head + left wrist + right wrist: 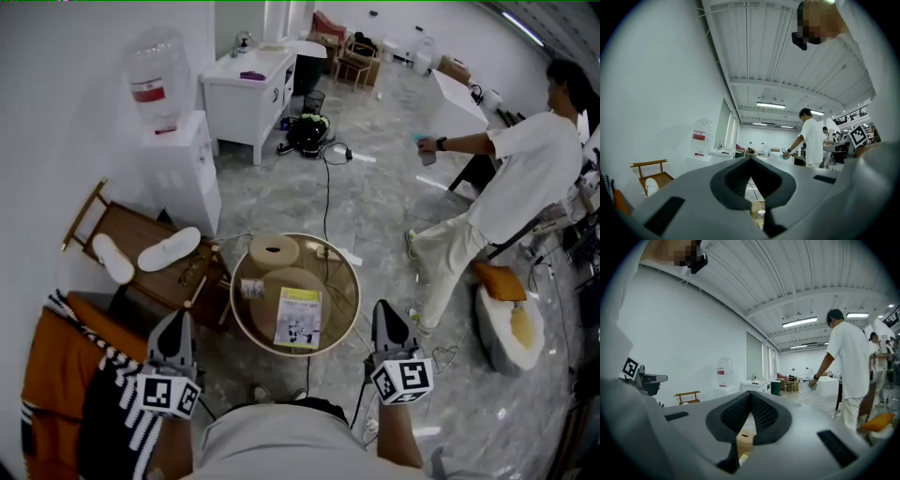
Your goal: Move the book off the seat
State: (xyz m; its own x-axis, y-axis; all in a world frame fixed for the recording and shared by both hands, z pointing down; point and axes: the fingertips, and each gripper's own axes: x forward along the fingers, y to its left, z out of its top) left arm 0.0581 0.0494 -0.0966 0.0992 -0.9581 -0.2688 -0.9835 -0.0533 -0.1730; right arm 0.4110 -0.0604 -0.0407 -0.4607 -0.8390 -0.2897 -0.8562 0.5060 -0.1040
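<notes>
Bright, even light comes from ceiling strip lights [800, 322] in the upper right of the right gripper view, with pale glare on the polished floor [375, 187]. All views bend strongly toward dark rounded corners

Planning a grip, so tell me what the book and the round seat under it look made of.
Book: paper with a thin printed cover, by its flat yellow-and-white front. Round seat: likely pale wood, matte, by its even tan top; too small to rule out cork or fabric.
</notes>
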